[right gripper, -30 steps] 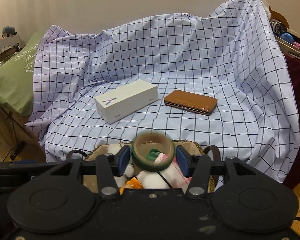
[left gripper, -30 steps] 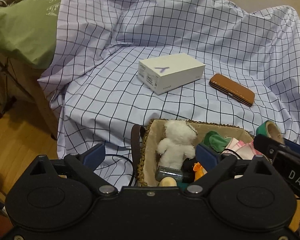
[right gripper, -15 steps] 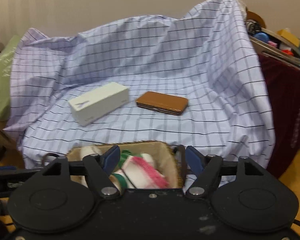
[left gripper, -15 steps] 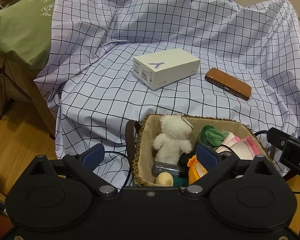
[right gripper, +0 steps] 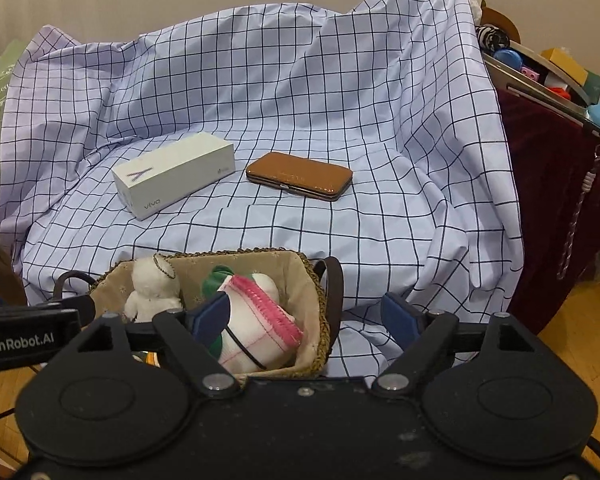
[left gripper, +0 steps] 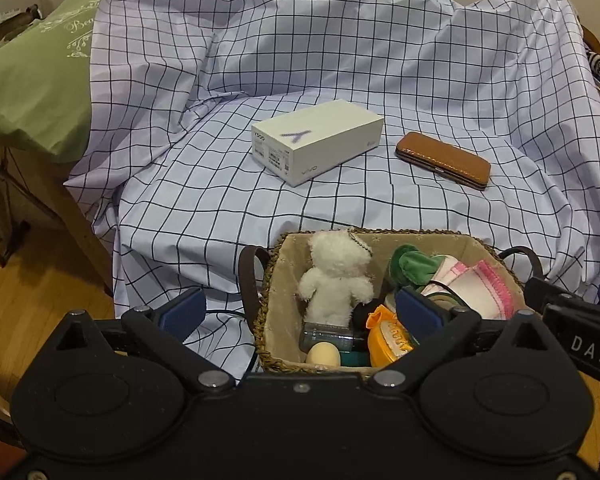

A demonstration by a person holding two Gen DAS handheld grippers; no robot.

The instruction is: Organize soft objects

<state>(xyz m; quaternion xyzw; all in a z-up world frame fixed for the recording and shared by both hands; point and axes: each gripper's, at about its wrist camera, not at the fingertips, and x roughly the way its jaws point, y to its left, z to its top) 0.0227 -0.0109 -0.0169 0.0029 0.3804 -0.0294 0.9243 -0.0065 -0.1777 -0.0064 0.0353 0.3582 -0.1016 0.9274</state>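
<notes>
Two grippers: I see both, each from its own camera, and both hang over the basket point(left gripper: 272, 312).
Left gripper point(left gripper: 300, 312): its jaws are opening and already spread wide; nothing is pinched, the near left corner of the basket only shows in the gap.
Right gripper point(right gripper: 304, 316): its jaws are opening; no pad presses on anything, the right wall of the basket lies under the gap.
Basket: one, woven, with cloth lining and two dark handles, at the front edge of the checked cloth point(left gripper: 340, 80).
Soft things in the basket: I count one white plush bear point(left gripper: 334, 280) against the far left wall, one green cloth piece point(left gripper: 410, 266) to the right of the bear, one white roll with pink trim point(right gripper: 256, 320) at the right side.
Other things in the basket: one orange piece point(left gripper: 386, 338) and one pale egg shape point(left gripper: 323, 354) at the near wall; I cannot tell what they are.
Behind the basket, on the cloth: one white box point(left gripper: 316, 140) and one brown case point(left gripper: 444, 160), the case to the right of the box, apart from it.
</notes>
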